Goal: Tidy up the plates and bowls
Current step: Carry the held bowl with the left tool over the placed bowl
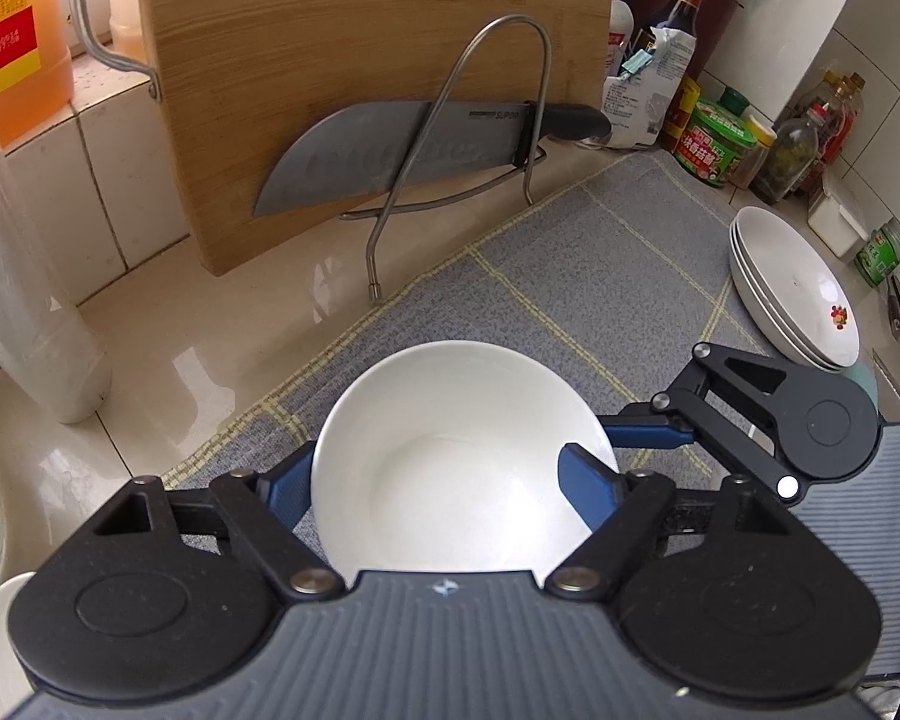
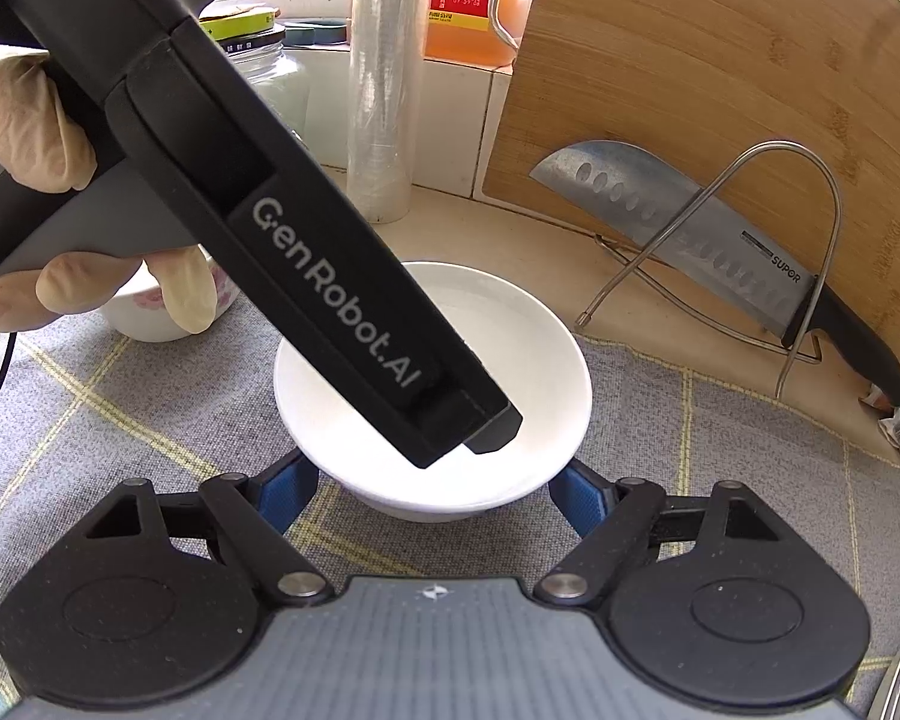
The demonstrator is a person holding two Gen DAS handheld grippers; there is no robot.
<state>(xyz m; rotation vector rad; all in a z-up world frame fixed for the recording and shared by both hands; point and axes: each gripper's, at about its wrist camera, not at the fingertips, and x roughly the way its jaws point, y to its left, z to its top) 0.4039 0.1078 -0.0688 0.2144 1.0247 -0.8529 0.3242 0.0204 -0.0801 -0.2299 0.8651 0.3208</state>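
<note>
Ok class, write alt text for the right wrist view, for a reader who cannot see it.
A white bowl sits on a grey checked cloth between the blue fingers of the right claw, while the black left claw reaches into it from the upper left, held by a gloved hand. Behind, a knife rests in a wire rack against a wooden cutting board.
</note>
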